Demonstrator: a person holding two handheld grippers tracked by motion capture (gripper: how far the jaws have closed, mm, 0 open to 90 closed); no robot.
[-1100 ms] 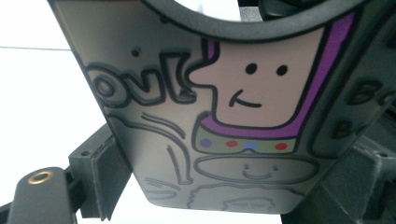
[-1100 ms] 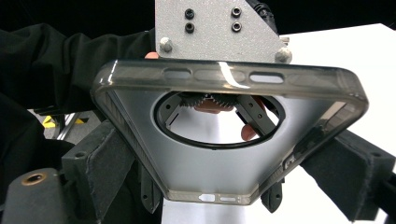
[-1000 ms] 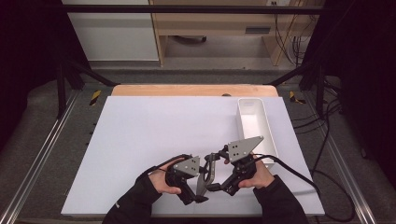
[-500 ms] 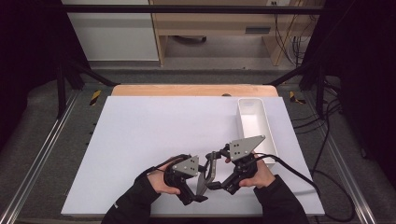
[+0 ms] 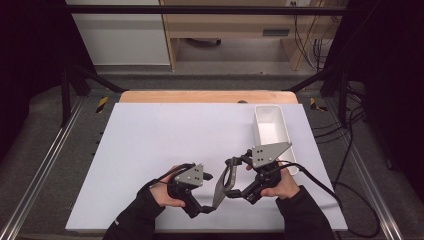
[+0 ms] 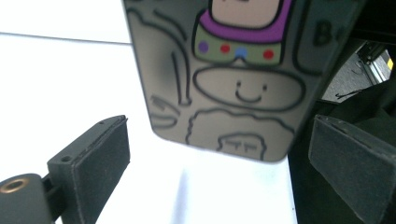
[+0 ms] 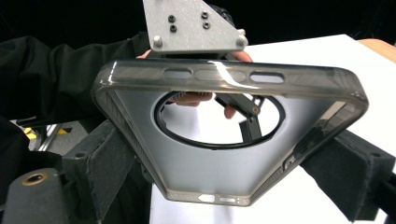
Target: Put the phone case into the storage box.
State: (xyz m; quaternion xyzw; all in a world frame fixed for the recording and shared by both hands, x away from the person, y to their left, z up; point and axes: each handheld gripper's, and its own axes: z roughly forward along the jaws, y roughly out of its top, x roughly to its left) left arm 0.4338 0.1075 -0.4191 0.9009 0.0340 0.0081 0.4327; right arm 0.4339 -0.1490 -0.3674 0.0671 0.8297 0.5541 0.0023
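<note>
White sheeting covers the surface (image 5: 150, 150), with a wooden edge along its far side and dark floor and rails around it. Right of centre in the high view stands a white tray (image 5: 270, 131). Low and centre, a smoky see-through phone case (image 5: 223, 182) is held above the surface between the two hands. The right tongs (image 7: 224, 172) clamp the case (image 7: 224, 140) by its two long sides, its round camera opening facing that camera. The left tongs (image 6: 224, 154) stand spread, their pads (image 6: 109, 154) clear of a flat card printed with a cartoon figure (image 6: 233, 74), which hangs between them; what holds the card cannot be told. The step in hand appears to be passing or fitting case and card together. To do it well, keep the right grip steady and level, centre the left pads on the card's flat faces before closing, and close gently, since the case walls likely flex.
</note>
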